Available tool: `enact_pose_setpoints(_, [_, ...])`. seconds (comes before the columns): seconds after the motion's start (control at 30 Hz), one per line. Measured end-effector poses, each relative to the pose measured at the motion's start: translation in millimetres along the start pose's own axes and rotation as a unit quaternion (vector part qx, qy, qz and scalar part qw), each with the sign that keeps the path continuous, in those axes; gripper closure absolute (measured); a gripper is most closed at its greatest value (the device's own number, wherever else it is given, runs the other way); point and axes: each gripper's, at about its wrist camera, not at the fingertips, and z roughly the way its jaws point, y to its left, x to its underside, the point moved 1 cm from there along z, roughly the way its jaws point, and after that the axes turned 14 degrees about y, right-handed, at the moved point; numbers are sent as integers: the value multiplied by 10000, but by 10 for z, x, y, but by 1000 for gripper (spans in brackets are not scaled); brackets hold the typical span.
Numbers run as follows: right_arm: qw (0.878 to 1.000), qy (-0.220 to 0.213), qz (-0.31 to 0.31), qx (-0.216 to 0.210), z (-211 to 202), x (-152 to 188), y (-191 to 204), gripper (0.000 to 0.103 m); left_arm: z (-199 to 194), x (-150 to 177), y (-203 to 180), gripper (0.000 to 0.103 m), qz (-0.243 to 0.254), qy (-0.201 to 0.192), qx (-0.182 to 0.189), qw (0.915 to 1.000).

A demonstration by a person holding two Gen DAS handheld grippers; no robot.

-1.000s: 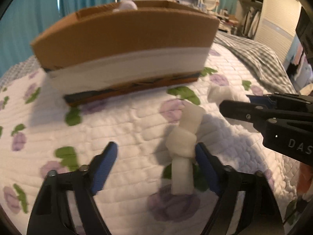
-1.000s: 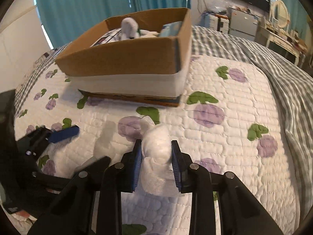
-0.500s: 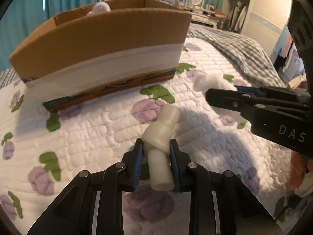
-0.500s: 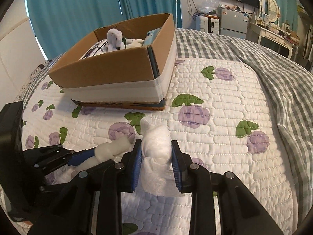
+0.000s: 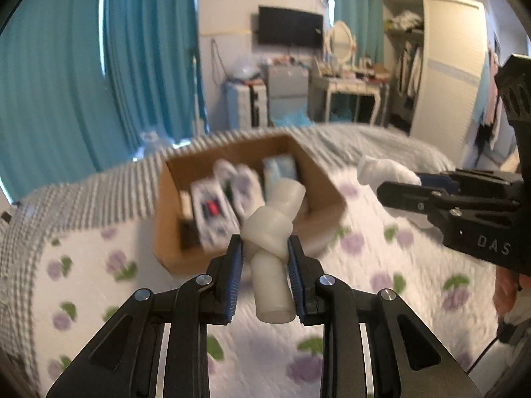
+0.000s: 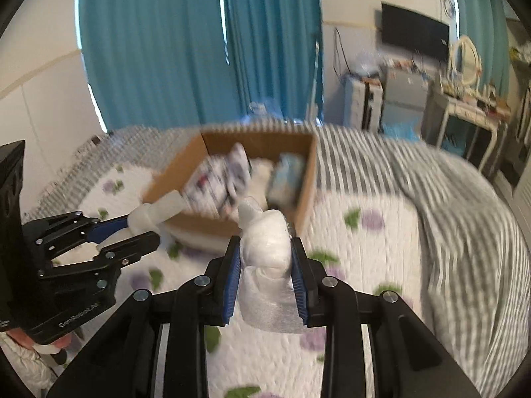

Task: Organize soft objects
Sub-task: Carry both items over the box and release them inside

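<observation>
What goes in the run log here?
left gripper: shut on foam knot | right gripper: shut on wrap bundle | both above bed, facing box

both wrist cams ride above the bed, looking forward and down along their fingers at the open cardboard box (image 5: 232, 199) (image 6: 252, 179), fairly near. shared: box, floral quilt (image 5: 381, 265) (image 6: 365, 248), teal curtains (image 5: 66, 83) (image 6: 166, 49), and each view catches the other gripper.

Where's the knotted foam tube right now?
The knotted foam tube is clamped in the left gripper, held above the quilt in front of the cardboard box.
</observation>
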Motion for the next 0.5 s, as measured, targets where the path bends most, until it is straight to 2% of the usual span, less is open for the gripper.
enact_pose_setpoints(0.13, [9997,-221,-113,50,-1,-443,95,75,42,-365,191,77,-170,-146,-116,9997])
enact_pose_setpoints(0.27, [9996,-257,-120,94,254,-823,116,75,288,-646,380,77,-319,-165,-241,9991])
enact_pose_setpoints(0.5, [10000,-6,-54,54,952,-1040,-31,74,836,-785,608,77,-247,52,-388,9989])
